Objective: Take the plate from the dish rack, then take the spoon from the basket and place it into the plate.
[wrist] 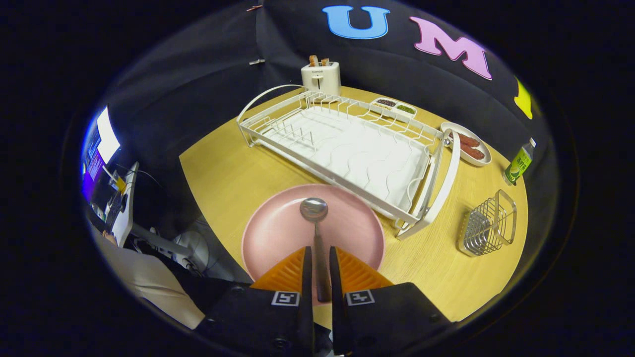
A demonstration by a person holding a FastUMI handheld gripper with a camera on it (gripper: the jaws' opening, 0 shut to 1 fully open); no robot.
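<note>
A pink plate [278,233] lies on the wooden table [223,168], just ahead of the fingers and in front of the white dish rack [347,144]. A metal spoon [314,210] with a dark handle sits between the fingers, its bowl out over the middle of the plate. My gripper [317,258] is shut on the spoon's handle, both fingers pressing its sides. The wire basket [488,225] stands to the right of the plate, past the rack's near corner, with nothing seen inside. The dish rack holds no dishes.
A white toaster [321,77] stands behind the rack. A small tray of seasonings [395,105], an oval dish with sausages [469,144] and a green bottle [519,163] line the table's far right. A person's sleeve [149,282] and a monitor [101,148] are off the left edge.
</note>
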